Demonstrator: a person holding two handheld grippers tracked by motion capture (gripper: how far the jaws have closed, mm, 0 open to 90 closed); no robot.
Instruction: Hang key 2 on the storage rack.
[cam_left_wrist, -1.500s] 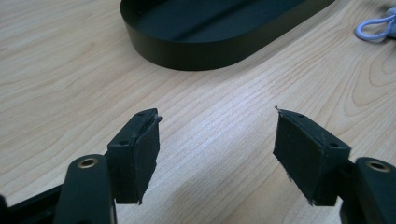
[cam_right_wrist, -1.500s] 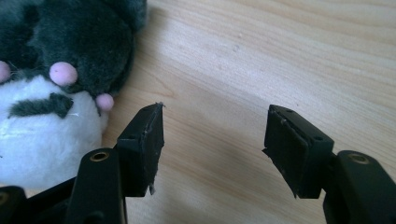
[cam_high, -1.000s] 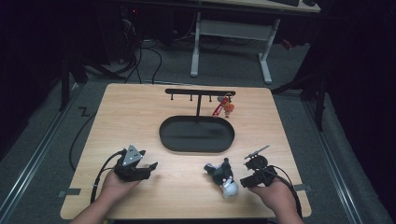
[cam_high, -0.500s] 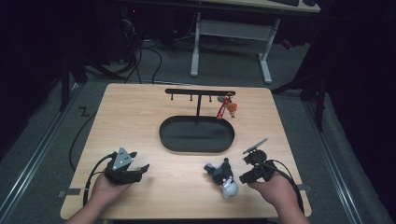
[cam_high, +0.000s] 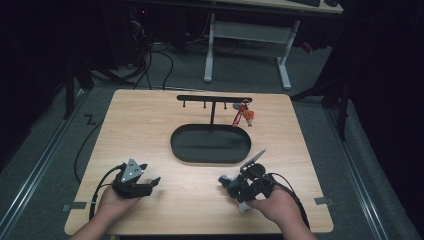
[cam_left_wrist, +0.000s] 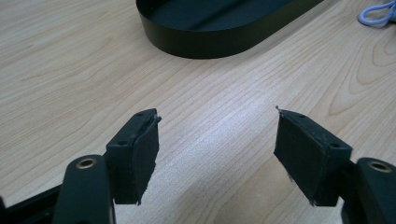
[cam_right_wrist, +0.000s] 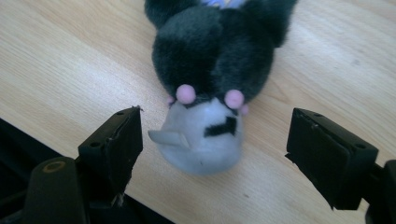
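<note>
Black and grey plush, a small soft toy with pink dots (cam_right_wrist: 205, 88), is lying on the pale wooden worktop (cam_high: 165, 125) near its front edge, and you are holding your right tool (cam_right_wrist: 212, 140) around it with the jaws spread wide on either side, touching nothing. In the high view the same toy (cam_high: 231, 184) is sitting just ahead of your right hand (cam_high: 272, 200). Your left tool (cam_left_wrist: 217, 144) is also released, its jaws gaping over bare wood, with the black oval metal tray (cam_left_wrist: 224, 23) lying ahead of it. Beyond the tray, a black T-shaped hook rack (cam_high: 214, 99) is carrying a red keychain charm (cam_high: 243, 116).

The risk is the worktop's front edge: the toy is lying close to it, so a nudge toward you could push it off. Soft fur may also be squashing unevenly, so closing on the rounded grey end could be squeezing the toy out forward rather than gripping it.
</note>
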